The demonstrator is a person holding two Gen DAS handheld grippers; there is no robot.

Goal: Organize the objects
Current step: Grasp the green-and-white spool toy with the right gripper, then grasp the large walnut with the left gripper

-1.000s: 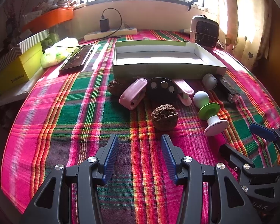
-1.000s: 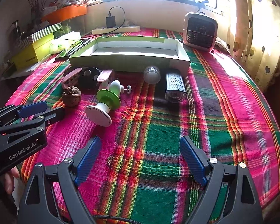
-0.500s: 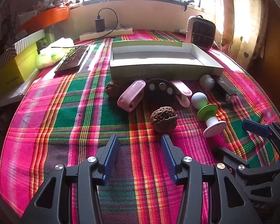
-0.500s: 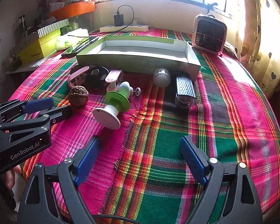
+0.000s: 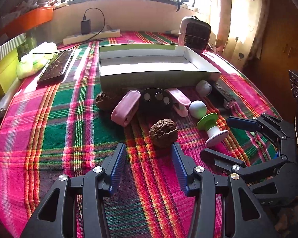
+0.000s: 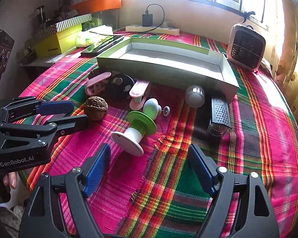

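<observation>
An open white-and-green box (image 5: 153, 67) (image 6: 168, 63) lies on the plaid cloth. In front of it lie a brown walnut (image 5: 163, 131) (image 6: 95, 108), a second walnut (image 5: 103, 100), two pink clips (image 5: 126, 107) (image 6: 139, 95), a black disc (image 5: 156, 99) (image 6: 120, 86), a green-and-white massager (image 5: 208, 121) (image 6: 138, 127), a grey cap (image 6: 195, 98) and a black grater (image 6: 219, 117). My left gripper (image 5: 149, 152) (image 6: 73, 113) is open, its fingertips just short of the near walnut. My right gripper (image 6: 149, 162) (image 5: 220, 136) is open and empty, just short of the massager.
A small heater (image 6: 246, 49) stands at the back right. A power strip with charger (image 5: 91, 36), a dark tablet (image 5: 56, 68), yellow box (image 6: 57, 41) and orange planter (image 6: 97, 4) sit at the back left. The table edge drops off on the left and right.
Both grippers have moved forward toward the objects. The left one has closed in on the near walnut, the right one on the massager. Both stay open.
</observation>
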